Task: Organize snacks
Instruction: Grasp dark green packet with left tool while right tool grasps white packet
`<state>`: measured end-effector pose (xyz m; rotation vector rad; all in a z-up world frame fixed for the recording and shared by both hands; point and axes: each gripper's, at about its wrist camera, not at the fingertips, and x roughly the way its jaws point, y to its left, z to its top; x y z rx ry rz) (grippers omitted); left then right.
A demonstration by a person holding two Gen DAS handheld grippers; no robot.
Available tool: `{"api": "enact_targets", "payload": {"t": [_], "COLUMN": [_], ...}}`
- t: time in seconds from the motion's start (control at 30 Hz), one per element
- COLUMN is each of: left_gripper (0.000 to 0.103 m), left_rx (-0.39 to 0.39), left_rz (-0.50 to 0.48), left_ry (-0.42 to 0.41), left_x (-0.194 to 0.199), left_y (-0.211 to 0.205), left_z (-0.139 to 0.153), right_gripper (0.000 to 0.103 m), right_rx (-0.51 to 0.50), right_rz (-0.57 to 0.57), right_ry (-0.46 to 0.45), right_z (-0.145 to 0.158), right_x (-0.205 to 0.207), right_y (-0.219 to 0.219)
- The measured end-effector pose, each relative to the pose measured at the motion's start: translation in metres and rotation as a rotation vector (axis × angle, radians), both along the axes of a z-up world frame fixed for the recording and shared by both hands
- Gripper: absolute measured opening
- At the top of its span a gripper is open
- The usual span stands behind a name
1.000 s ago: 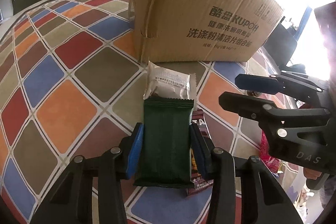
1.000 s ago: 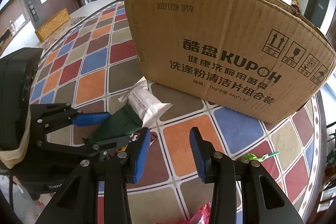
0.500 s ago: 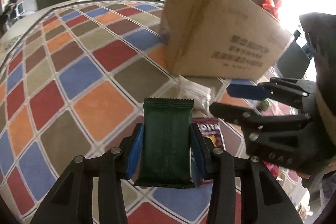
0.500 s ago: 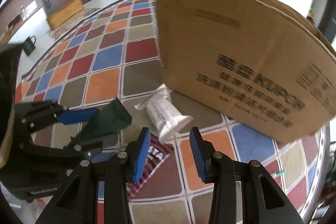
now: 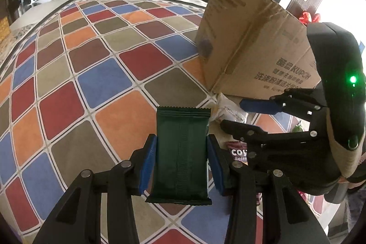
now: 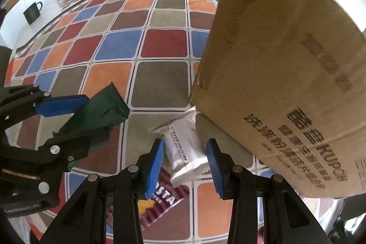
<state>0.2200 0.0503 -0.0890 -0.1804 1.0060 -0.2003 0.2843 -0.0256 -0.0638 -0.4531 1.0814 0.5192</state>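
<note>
Now the green packet [image 5: 181,152] sits clamped in the left gripper [image 5: 181,166]

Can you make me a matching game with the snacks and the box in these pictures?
Things:
1. green packet
2. silver packet
3. maroon coffee packet
4. cardboard box

Places:
A. standing on the checked tablecloth
B. squeezed in the left tool
C. lying flat, partly under the silver one
D. lying in front of the right tool, not squeezed

Pairs: 1-B, 2-D, 3-C, 4-A
</note>
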Motion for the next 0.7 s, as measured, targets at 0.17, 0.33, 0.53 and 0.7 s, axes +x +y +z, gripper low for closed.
{"api": "enact_targets", "payload": {"t": [0.17, 0.33, 0.53, 0.7], "left_gripper": [0.043, 0.043, 0.043, 0.043], "left_rx": [-0.002, 0.011, 0.029, 0.039], "left_rz": [0.004, 0.013, 0.012, 0.009], "left_ry": [-0.001, -0.007, -0.032, -0.061], "left_x": [0.002, 0.001, -0.003, -0.008], "left_y": [0.0, 0.0, -0.002, -0.005], "left_z": [-0.001, -0.001, 0.008, 0.02], "right_gripper": [0.038, 0.032, 0.032, 0.032], "right_rx": [0.026, 0.037, 0.099, 0.155], "right_rz": [-0.008, -0.023, -0.065, -0.105], "right_ry": [0.035, 0.029, 0.023, -0.002], "right_z": [-0.006, -0.008, -0.001, 0.013], "right_x": [0.003, -0.001, -0.009, -0.019], "right_y": [0.0, -0.001, -0.009, -0.018]}}
